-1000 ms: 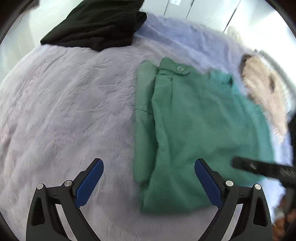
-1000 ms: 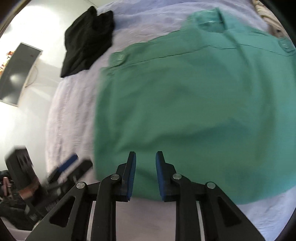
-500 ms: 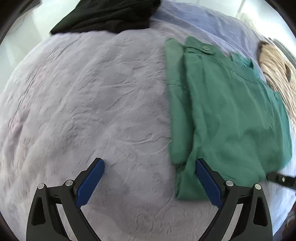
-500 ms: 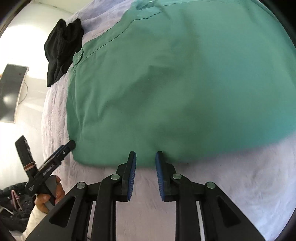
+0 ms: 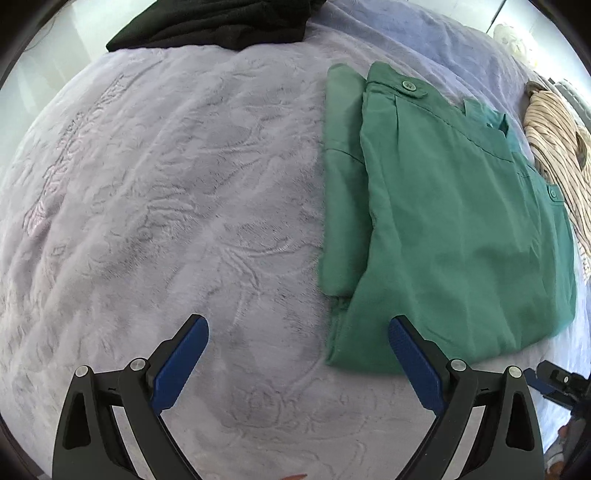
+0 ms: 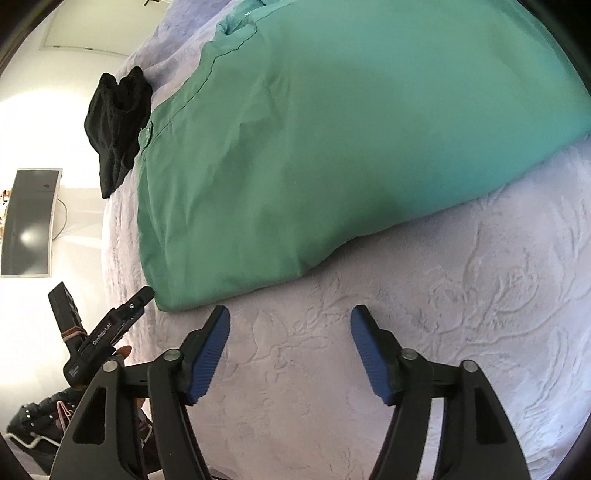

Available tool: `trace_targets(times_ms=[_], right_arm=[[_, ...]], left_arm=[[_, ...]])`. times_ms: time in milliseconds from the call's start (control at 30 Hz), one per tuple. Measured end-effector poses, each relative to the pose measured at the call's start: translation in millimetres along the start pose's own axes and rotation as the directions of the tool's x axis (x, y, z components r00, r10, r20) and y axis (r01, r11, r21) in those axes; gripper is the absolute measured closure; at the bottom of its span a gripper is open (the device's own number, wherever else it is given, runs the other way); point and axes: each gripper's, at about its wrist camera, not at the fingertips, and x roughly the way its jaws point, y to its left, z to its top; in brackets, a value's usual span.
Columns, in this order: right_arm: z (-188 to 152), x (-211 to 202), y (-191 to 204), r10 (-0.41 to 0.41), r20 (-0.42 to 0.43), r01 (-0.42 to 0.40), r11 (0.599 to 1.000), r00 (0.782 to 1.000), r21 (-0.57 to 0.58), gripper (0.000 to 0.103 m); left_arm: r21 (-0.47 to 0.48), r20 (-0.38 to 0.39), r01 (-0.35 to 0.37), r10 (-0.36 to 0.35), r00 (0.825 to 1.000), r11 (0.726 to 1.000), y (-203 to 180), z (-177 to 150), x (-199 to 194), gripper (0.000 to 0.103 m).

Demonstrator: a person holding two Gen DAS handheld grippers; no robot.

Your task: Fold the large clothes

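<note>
A green shirt [image 5: 454, 221] lies folded flat on the lilac bedspread [image 5: 166, 203], collar end away from me. It also fills the upper part of the right wrist view [image 6: 332, 147]. My left gripper [image 5: 295, 354] is open and empty, just short of the shirt's near left corner. My right gripper [image 6: 290, 341] is open and empty above bare bedspread [image 6: 461, 332], just short of the shirt's near hem. The left gripper also shows in the right wrist view [image 6: 110, 332], beside that corner.
A black garment [image 5: 221, 22] lies at the far edge of the bed; it also shows in the right wrist view [image 6: 118, 122]. A beige striped garment [image 5: 554, 147] lies right of the shirt. A monitor [image 6: 29, 221] stands beyond the bed's left side.
My right gripper has opened and drawn back off the shirt's hem. My left gripper stayed open while the view shifted left, so the shirt now sits further right.
</note>
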Motion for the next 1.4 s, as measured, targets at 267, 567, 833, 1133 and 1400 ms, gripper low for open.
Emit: trace_targets(times_ms=[267, 567, 833, 1133, 1400], right_arm=[[0.7, 3.1, 4.7, 0.022, 0.005, -0.022, 1.0, 1.0, 0.007, 0.022], [0.8, 10.3, 11.6, 0.073, 0.022, -0.073, 0.997, 0.997, 0.018, 0.02], [-0.4, 19.0, 20.1, 0.162, 0.035, -0.163, 0.986, 0.986, 0.029, 0.018], [5.6, 53.5, 20.5, 0.338, 0.015, -0.336, 0.928, 0.941, 0.163, 0.018], [16.6, 93.9, 18.1, 0.483, 0.095, -0.486, 0.815, 0.871, 0.316, 0.019]], left_arm=[[-0.007, -0.015, -0.012, 0.012, 1.0, 1.0, -8.7, 0.0, 1.8, 0.001], [0.017, -0.008, -0.059, 0.059, 0.998, 0.998, -9.6, -1.9, 4.5, 0.001], [-0.034, -0.037, 0.054, -0.055, 0.998, 0.998, 2.5, -4.8, 6.6, 0.001], [-0.102, -0.009, 0.22, -0.222, 0.975, 0.97, 20.8, 7.5, 2.7, 0.001], [-0.175, -0.043, 0.433, -0.446, 0.894, 0.884, 25.4, 24.2, 18.4, 0.001]])
